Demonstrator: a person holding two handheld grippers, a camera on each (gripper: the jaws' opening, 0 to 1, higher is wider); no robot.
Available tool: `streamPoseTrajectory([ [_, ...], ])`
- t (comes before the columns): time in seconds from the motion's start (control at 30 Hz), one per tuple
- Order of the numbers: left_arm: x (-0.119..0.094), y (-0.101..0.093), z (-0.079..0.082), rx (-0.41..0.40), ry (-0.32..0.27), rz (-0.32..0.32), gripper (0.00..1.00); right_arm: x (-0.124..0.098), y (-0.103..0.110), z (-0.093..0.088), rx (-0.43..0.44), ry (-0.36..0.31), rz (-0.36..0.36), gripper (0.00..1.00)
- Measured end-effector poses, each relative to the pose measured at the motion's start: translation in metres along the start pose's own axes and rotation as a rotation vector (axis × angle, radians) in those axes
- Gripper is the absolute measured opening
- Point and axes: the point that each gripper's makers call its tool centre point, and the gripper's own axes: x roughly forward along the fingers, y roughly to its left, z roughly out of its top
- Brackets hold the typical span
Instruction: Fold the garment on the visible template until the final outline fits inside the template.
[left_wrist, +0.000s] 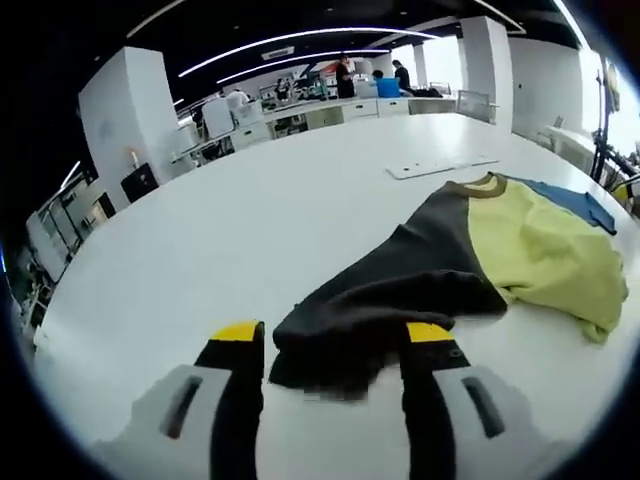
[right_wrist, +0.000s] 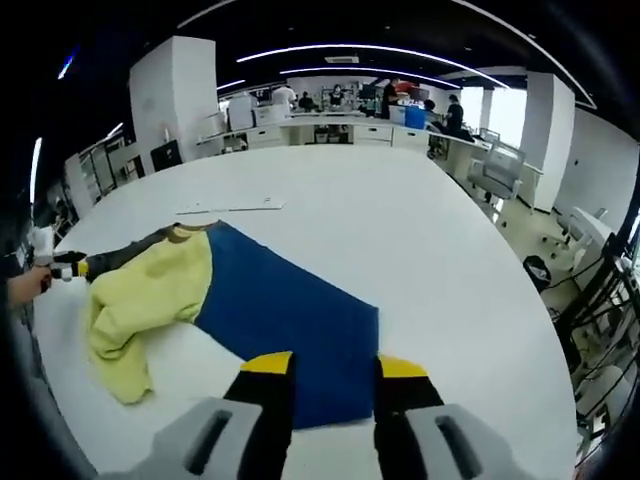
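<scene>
The garment (left_wrist: 470, 260), a three-coloured shirt in dark grey, yellow and blue, lies spread and partly rumpled on the white bench (left_wrist: 250, 220). It looks light, limp cloth, likely to drape and slide, so hems and corners are the places to pinch. The left claw (left_wrist: 335, 335) stands apart with the dark hem between its jaws, contact unclear. The right claw (right_wrist: 330, 368) stands apart over the blue edge at 6 o'clock. A white strip (right_wrist: 230, 207), possibly the template, lies at 11 o'clock.

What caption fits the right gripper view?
Open right tool reaching the blue edge of a yellow-and-blue garment on a white table.
</scene>
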Motion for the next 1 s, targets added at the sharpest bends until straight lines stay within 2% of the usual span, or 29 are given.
streamPoseTrajectory([
  [0.23, -0.023, -0.015, 0.004, -0.006, -0.052, -0.048, 0.75, -0.003, 0.052, 0.007, -0.082, -0.012, 0.146, 0.57],
  [0.37, -0.036, -0.024, 0.007, 0.002, -0.082, -0.075, 0.84, -0.005, 0.079, 0.002, -0.134, -0.003, 0.215, 0.63],
  [0.47, -0.044, -0.03, 0.008, 0.002, -0.091, -0.088, 0.92, -0.006, 0.093, 0.0, -0.161, -0.007, 0.246, 0.68],
  [0.53, -0.051, -0.034, 0.008, 0.008, -0.094, -0.086, 0.99, -0.007, 0.104, -0.001, -0.186, -0.018, 0.266, 0.77],
  [0.6, -0.058, -0.039, 0.011, 0.012, -0.111, -0.102, 0.98, -0.009, 0.115, -0.004, -0.215, -0.021, 0.293, 0.81],
  [0.87, -0.081, -0.059, 0.012, -0.002, -0.144, -0.156, 0.99, -0.01, 0.152, -0.012, -0.256, -0.015, 0.402, 0.81],
  [1.0, -0.088, -0.079, 0.014, -0.003, -0.166, -0.197, 0.98, -0.007, 0.162, -0.019, -0.27, -0.004, 0.426, 0.74],
])
